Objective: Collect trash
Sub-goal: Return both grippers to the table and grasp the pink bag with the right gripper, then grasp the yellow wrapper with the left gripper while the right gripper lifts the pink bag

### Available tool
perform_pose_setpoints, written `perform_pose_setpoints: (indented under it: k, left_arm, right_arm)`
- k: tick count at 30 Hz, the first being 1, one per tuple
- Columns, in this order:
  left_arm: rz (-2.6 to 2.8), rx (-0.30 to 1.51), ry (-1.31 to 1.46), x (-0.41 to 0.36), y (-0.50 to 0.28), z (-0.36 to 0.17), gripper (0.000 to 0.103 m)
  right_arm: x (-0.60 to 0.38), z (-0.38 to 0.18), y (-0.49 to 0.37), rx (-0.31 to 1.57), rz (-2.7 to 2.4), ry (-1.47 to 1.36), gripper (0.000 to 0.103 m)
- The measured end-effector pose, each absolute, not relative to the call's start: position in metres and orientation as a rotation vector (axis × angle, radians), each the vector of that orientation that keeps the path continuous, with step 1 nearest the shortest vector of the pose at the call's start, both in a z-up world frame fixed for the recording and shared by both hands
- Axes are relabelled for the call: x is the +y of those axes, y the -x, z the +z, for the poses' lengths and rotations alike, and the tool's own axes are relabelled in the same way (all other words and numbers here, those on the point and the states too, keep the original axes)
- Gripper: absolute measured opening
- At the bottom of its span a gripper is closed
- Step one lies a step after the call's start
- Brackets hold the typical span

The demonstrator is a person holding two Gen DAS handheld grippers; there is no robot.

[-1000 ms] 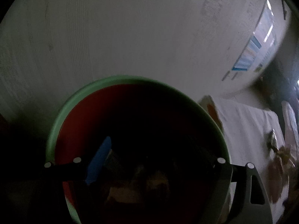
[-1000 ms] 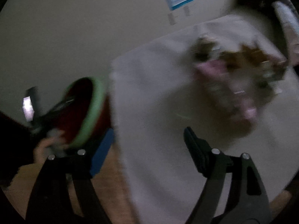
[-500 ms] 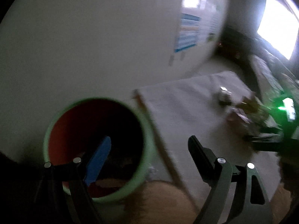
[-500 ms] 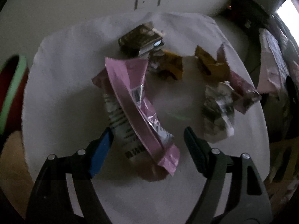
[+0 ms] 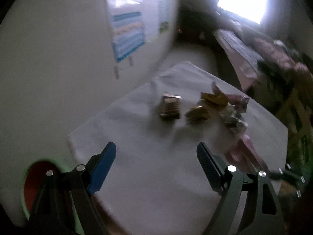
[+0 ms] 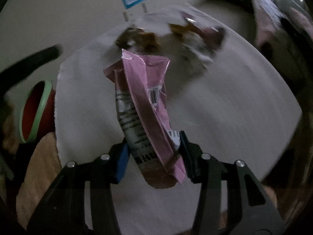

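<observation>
A long pink snack wrapper [image 6: 148,90] with a grey printed side lies on the white cloth [image 6: 225,98]. My right gripper [image 6: 153,141] is closing on its near end, and both pads touch the wrapper's edges. Further back lie several crumpled brown, gold and silver wrappers [image 6: 140,37]. My left gripper [image 5: 155,146] stands open and empty above the near part of the cloth [image 5: 156,176]. A dark folded wrapper [image 5: 170,107], a gold one [image 5: 197,113] and a silver one [image 5: 232,117] lie ahead of it. The red bin with a green rim [image 6: 37,107] stands left of the cloth, and its rim [image 5: 39,168] shows at lower left.
A pale wall with a blue-and-white poster [image 5: 129,37] rises behind the cloth. A bright window [image 5: 242,0] and cluttered furniture [image 5: 273,62] fill the right. Bare wooden tabletop [image 6: 39,166] shows beside the bin.
My left gripper swung from over the bin's mouth to above the cloth. My right gripper came down over the pink wrapper and its jaws narrowed around it.
</observation>
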State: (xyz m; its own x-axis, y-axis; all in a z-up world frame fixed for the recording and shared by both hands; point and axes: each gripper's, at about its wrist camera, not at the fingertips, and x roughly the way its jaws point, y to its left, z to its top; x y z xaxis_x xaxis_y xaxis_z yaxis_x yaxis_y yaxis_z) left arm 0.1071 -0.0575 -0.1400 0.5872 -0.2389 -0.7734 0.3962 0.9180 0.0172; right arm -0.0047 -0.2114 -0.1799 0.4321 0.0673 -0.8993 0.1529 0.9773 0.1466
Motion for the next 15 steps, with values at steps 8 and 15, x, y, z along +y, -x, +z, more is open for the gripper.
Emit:
perform_pose_setpoints:
  k: [8,15]
  left_arm:
    - [-0.442,0.97,-0.25,-0.151,-0.16,-0.171,0.068]
    - [-0.396,1.048,-0.237,-0.181,-0.193,-0.188,0.062]
  right_arm:
    - [-0.224,-0.185,0.017,1.138,-0.068,-0.23,0.05]
    - [-0.231,-0.189,0.021,1.134,-0.022,-0.289,0.055]
